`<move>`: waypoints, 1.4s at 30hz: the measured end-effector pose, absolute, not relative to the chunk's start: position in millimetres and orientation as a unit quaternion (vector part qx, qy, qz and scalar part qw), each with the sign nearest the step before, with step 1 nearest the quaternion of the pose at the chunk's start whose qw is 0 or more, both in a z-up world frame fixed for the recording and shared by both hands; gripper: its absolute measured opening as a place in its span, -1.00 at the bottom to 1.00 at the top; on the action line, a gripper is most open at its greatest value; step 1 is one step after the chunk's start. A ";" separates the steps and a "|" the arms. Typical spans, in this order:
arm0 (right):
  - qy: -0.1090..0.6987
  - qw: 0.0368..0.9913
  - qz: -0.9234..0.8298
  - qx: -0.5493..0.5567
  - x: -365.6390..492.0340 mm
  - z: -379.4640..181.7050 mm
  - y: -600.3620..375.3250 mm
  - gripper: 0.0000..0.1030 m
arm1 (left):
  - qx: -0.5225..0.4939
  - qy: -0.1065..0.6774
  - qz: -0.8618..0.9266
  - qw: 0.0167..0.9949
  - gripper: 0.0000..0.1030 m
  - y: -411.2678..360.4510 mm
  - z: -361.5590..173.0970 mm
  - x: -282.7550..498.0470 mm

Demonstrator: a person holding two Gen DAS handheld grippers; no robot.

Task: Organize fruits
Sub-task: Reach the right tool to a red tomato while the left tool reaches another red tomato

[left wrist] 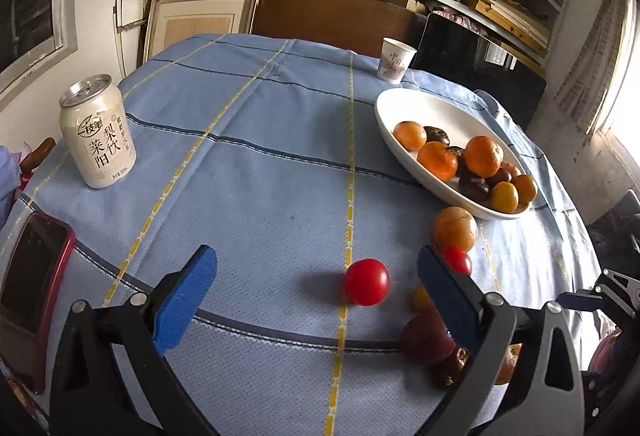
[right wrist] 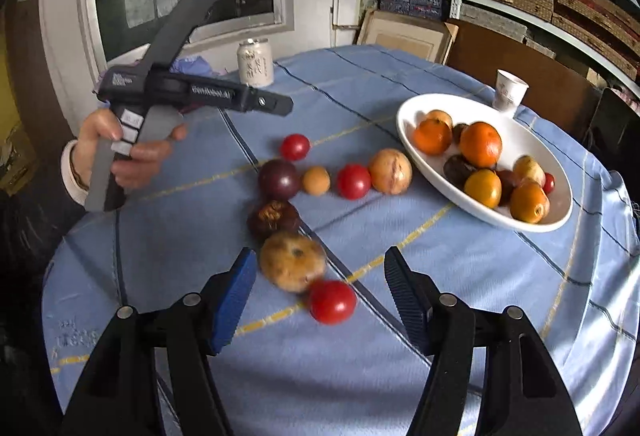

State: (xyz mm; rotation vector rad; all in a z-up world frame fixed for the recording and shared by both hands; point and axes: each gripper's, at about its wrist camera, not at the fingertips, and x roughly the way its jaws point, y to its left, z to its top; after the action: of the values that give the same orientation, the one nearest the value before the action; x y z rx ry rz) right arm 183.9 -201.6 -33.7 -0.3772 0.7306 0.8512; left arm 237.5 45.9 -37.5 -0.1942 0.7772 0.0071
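Observation:
A white oval bowl (left wrist: 404, 107) (right wrist: 424, 107) holds oranges and several small dark and yellow fruits. Loose fruits lie on the blue cloth. In the left wrist view a red tomato (left wrist: 366, 281) sits between the open fingers of my left gripper (left wrist: 316, 276), nearer the right finger; a dark purple fruit (left wrist: 426, 338) and a tan fruit (left wrist: 455, 228) lie beside that finger. In the right wrist view my right gripper (right wrist: 320, 276) is open and empty over a red tomato (right wrist: 332, 301) and a brown speckled fruit (right wrist: 292, 260). The left gripper's body (right wrist: 192, 91) is held by a hand at left.
A white drink can (left wrist: 98, 133) (right wrist: 255, 61) stands at the table's far left. A paper cup (left wrist: 395, 60) (right wrist: 509, 90) stands behind the bowl. A red-cased phone (left wrist: 32, 284) lies at the left edge. Shelves of boxes fill the back wall.

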 end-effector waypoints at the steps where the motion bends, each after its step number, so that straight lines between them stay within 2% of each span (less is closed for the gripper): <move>1: 0.348 0.830 0.396 -0.184 182.9 -36.6 -201.7 0.30 | -0.094 0.378 0.004 0.921 0.91 45.4 -37.4 237.9; 7: 0.382 0.823 0.362 -0.214 186.3 -59.2 -200.3 0.26 | -0.082 0.375 0.007 0.923 0.91 40.8 -35.9 236.9; 9: 0.388 0.820 0.364 -0.212 186.5 -62.4 -200.6 0.11 | -0.079 0.376 0.006 0.923 0.91 40.0 -35.4 236.0; 12: 0.386 0.816 0.375 -0.213 186.6 -64.3 -198.2 -0.02 | -0.077 0.375 0.002 0.924 0.91 38.2 -34.6 234.8; 22: 0.385 0.816 0.369 -0.223 187.5 -69.6 -192.9 -0.10 | -0.076 0.369 0.003 0.926 0.91 37.6 -31.3 231.6; 27: 0.383 0.814 0.374 -0.225 185.6 -70.4 -190.9 -0.40 | -0.077 0.372 0.004 0.925 0.91 38.3 -32.0 232.3; 35: 0.383 0.843 0.341 -0.162 206.0 -57.3 -209.8 -0.40 | -0.082 0.399 -0.044 0.912 0.91 31.8 -38.9 234.3; 37: 0.383 0.852 0.330 -0.136 212.8 -53.4 -216.5 -0.40 | -0.081 0.401 -0.066 0.910 0.86 25.6 -39.7 232.8; 39: 0.380 0.858 0.326 -0.119 216.1 -49.6 -220.2 -0.40 | -0.064 0.398 -0.072 0.912 0.55 18.8 -39.3 230.2; 42: 0.366 0.864 0.330 -0.102 216.8 -41.9 -223.4 -0.40 | -0.041 0.396 -0.069 0.915 0.42 9.5 -41.4 229.7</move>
State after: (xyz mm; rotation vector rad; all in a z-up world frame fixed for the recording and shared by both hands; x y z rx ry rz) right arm 216.8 -223.4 -41.9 -0.2140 0.7678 0.6919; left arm 229.7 9.5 -41.4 -0.0834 0.8148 -0.1422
